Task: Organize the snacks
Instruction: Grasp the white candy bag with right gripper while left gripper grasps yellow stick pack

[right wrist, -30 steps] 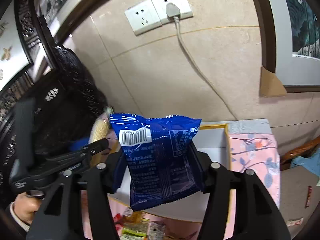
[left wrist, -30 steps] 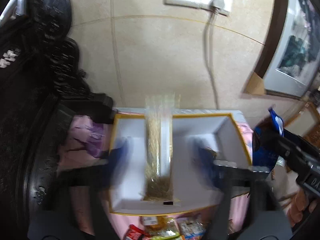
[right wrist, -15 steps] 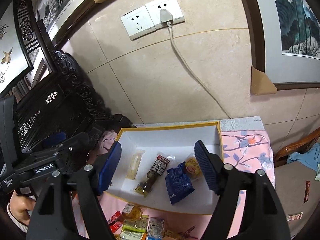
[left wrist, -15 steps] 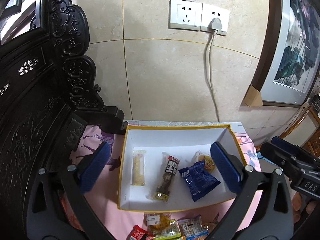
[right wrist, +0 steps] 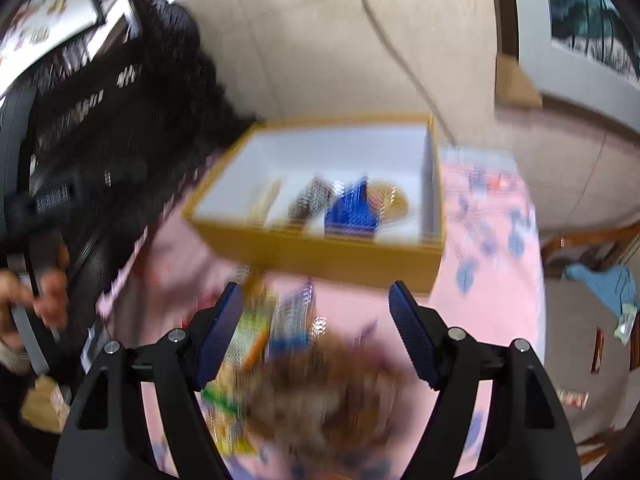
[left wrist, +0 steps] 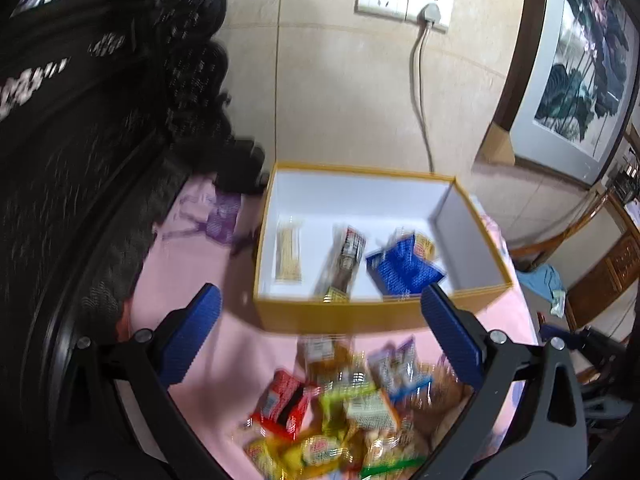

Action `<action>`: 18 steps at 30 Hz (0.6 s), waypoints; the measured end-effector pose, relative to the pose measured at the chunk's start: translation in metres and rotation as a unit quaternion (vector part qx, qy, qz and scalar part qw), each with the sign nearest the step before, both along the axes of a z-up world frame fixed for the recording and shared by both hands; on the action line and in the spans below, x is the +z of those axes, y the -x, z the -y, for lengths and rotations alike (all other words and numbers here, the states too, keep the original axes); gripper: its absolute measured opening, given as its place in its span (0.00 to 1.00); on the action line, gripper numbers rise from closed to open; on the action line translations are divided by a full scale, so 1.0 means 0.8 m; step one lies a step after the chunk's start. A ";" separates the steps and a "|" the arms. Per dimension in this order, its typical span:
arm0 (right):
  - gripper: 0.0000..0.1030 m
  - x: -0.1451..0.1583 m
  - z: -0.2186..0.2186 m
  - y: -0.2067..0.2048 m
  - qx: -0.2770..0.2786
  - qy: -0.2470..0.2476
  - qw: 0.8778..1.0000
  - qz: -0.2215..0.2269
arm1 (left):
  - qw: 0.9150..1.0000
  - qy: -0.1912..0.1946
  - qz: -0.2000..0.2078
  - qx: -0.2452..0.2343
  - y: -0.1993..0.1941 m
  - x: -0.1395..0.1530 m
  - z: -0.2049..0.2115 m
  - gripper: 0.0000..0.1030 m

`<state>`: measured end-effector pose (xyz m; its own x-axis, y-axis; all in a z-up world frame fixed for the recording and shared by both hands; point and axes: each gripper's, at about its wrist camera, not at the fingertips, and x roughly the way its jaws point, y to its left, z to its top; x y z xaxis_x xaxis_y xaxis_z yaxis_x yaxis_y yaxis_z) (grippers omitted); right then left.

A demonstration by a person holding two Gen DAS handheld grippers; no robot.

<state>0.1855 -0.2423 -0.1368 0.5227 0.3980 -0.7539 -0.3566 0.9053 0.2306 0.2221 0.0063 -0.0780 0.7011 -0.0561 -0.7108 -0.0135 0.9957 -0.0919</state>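
Note:
A yellow-sided box with a white inside (left wrist: 472,236) (right wrist: 320,248) stands on a pink cloth by the wall. In it lie a pale wafer pack (left wrist: 289,254), a dark bar (left wrist: 343,264), a blue packet (left wrist: 402,268) (right wrist: 352,208) and a round yellow snack (right wrist: 390,198). A heap of loose snack packs (left wrist: 344,416) (right wrist: 280,344) lies in front of the box. My left gripper (left wrist: 320,330) hovers open over the near side of the heap, nothing between its pads. My right gripper (right wrist: 316,330) is open above the heap too, empty. The right wrist view is blurred.
Dark carved furniture (left wrist: 100,120) rises at the left. A tiled wall with sockets (left wrist: 404,0) and a hanging cable (left wrist: 420,92) stands behind the box. A framed picture (left wrist: 580,64) leans at the right. A hand (right wrist: 44,300) shows at the left edge.
Both grippers let go of their packs into the box, the wafer pack and the blue packet, then drew back and down toward the heap of loose snacks. Both now stand empty.

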 end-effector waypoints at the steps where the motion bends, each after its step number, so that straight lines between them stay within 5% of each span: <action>1: 0.74 -0.011 -0.001 0.010 0.003 0.004 1.000 -0.010 | 1.000 0.003 -0.007 0.000 0.011 -0.009 -0.002 0.98; 9: 0.74 -0.076 -0.015 0.071 0.023 0.025 0.998 -0.048 | 0.999 0.018 -0.051 -0.003 0.076 -0.054 -0.011 0.98; 18: 0.72 -0.104 -0.033 0.062 0.062 0.048 0.995 -0.056 | 0.996 0.016 -0.086 0.020 0.114 -0.080 -0.033 0.98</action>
